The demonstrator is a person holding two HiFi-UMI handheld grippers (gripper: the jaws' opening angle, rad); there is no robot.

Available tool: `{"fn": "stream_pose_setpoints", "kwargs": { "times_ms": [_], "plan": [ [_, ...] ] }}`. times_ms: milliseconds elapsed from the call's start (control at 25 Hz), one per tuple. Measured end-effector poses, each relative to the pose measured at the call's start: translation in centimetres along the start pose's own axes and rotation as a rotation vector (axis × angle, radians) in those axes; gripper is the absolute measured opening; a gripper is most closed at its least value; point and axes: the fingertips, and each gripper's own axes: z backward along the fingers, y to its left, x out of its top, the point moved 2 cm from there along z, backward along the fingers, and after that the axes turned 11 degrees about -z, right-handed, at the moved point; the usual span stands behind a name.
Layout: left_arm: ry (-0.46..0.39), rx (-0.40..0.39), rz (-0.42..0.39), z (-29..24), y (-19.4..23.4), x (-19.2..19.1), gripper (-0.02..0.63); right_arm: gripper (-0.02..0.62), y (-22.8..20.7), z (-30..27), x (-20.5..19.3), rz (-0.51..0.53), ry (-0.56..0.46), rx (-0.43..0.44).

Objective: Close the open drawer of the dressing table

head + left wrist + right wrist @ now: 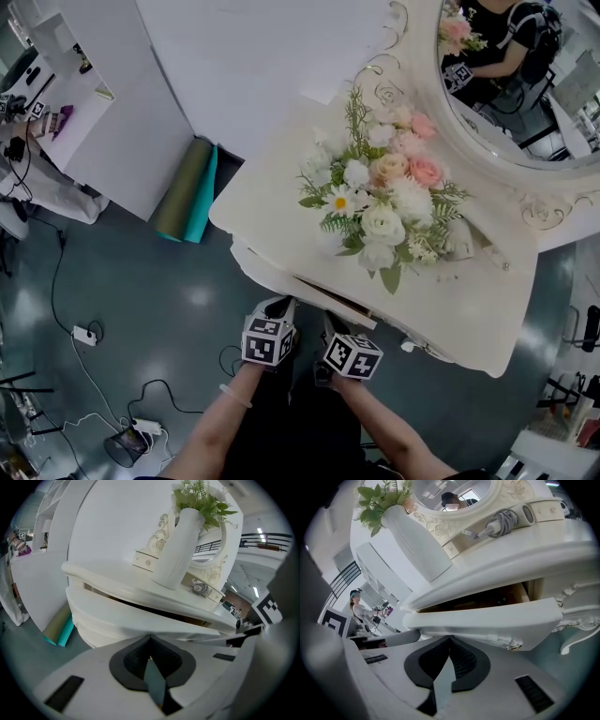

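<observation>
the open drawer (pixel 487 618) front sits right at both tips. left gripper (pixel 150 638) and right gripper (pixel 450 639) have fingers pressed together, empty.

Cream-white dressing table (pixel 272 187) stands directly in front of me, its wide drawer (pixel 487 620) open. The drawer's plain, curved front juts partway out from under the table top, leaving a dark gap above it where brown wood shows inside.
</observation>
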Motion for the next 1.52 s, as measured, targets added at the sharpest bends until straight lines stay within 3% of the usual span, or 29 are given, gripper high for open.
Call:
{"fn": "stream_pose_setpoints", "kwargs": {
  "times_ms": [1520],
  "plan": [
    [0.011,-0.034,-0.054,-4.3,0.4,4.2,0.018,0.029,-1.1,-2.5,5.0,0.008,-0.085,-0.038]
  ]
}}
